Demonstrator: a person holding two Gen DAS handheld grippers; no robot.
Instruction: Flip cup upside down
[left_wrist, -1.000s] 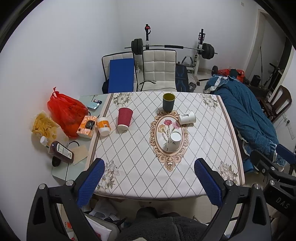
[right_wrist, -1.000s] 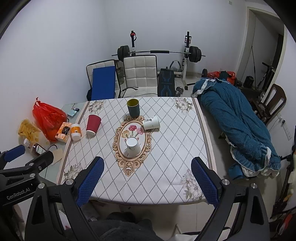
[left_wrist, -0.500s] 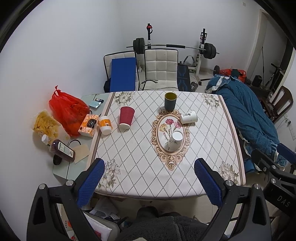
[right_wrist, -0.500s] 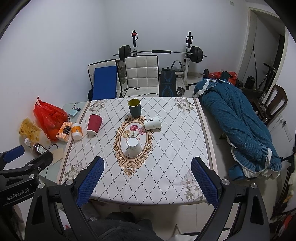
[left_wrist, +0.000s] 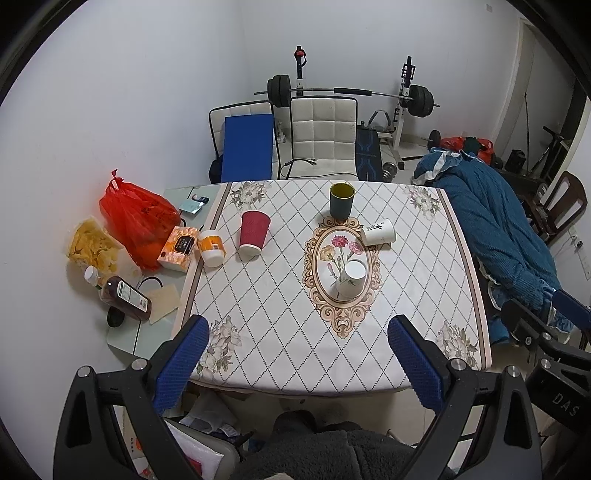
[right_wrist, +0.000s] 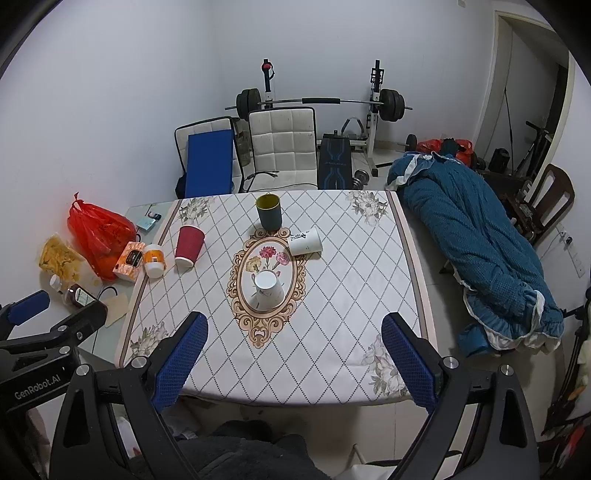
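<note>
Dark-green ceramic mug (left_wrist: 342, 199), upright: likely heavy, rigid, slippery; grasp mid-wall. Left gripper (left_wrist: 299, 354), right gripper (right_wrist: 293, 350) spread, empty.

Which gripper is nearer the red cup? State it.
Left, likely. The red cup lies ahead, slightly left of the left gripper; from the right gripper it sits farther left.

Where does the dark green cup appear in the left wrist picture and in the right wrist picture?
Left wrist view: the dark green cup stands upright at the far middle of the table, right of picture centre.
Right wrist view: the same cup stands left of picture centre.
Shared landmark: in both, it stands just beyond the oval flower medallion.
</note>
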